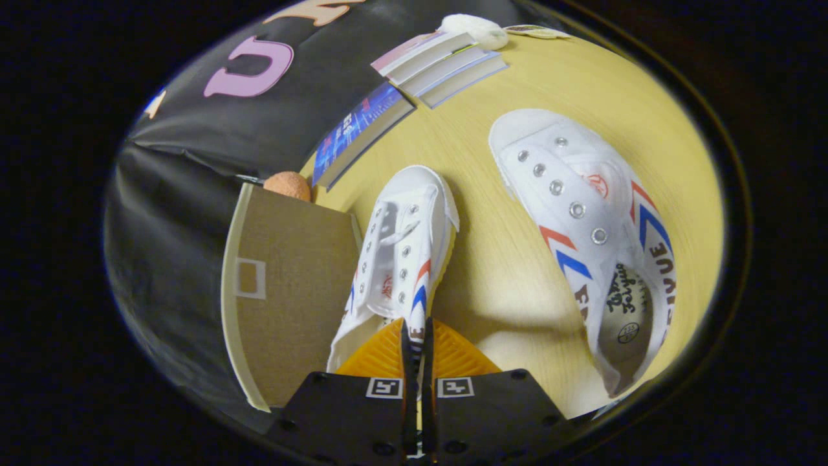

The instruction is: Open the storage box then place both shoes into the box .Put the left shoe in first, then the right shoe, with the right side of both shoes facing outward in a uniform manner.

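The gripper [414, 336] is pinching the near shoe [401, 252] by its side wall, jaws clamped on the fabric. The shoe is pointing toward twelve o'clock, the box [291, 291] lying just beside it at nine. The other shoe [582, 226] is resting on the counter [491, 259] at two o'clock.

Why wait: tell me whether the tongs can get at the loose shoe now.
Probably not yet. The tongs are shut on the other shoe, at its collar. The loose shoe lies uncovered on the table beside it, so the way looks free once they let go.
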{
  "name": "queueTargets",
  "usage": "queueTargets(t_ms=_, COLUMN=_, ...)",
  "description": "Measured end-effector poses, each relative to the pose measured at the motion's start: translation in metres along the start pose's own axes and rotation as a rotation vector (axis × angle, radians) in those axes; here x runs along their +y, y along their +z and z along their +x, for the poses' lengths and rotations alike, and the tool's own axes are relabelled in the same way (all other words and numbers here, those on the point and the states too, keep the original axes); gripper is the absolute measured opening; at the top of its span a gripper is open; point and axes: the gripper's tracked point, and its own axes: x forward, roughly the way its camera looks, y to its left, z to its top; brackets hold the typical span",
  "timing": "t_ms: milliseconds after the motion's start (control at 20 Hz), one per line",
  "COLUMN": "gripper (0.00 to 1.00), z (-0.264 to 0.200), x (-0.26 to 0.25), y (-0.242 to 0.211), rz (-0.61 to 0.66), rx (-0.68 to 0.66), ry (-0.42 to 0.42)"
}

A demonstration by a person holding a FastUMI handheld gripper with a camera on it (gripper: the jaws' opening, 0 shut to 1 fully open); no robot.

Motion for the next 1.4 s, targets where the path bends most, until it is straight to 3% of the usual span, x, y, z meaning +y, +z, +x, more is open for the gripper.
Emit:
queueTargets(t_ms=250, gripper=0.05, z=-0.046, x=0.034, y=0.031, rz=-0.005, rx=-0.102, ry=0.079)
queueTargets(t_ms=500, gripper=0.05, z=-0.085, x=0.109, y=0.059, rz=-0.15, rx=-0.185, ry=0.167)
queueTargets(t_ms=700, gripper=0.05, z=-0.097, x=0.181, y=0.053, rz=-0.292, rx=-0.199, ry=0.246)
queueTargets(t_ms=850, gripper=0.05, z=-0.078, x=0.217, y=0.027, rz=-0.369, rx=-0.139, ry=0.283)
queueTargets(t_ms=1150, gripper=0.05, z=-0.013, x=0.221, y=-0.045, rz=-0.475, rx=0.035, ry=0.213)
queueTargets(t_ms=1400, gripper=0.05, z=0.023, x=0.204, y=-0.078, rz=-0.471, rx=0.131, ry=0.125)
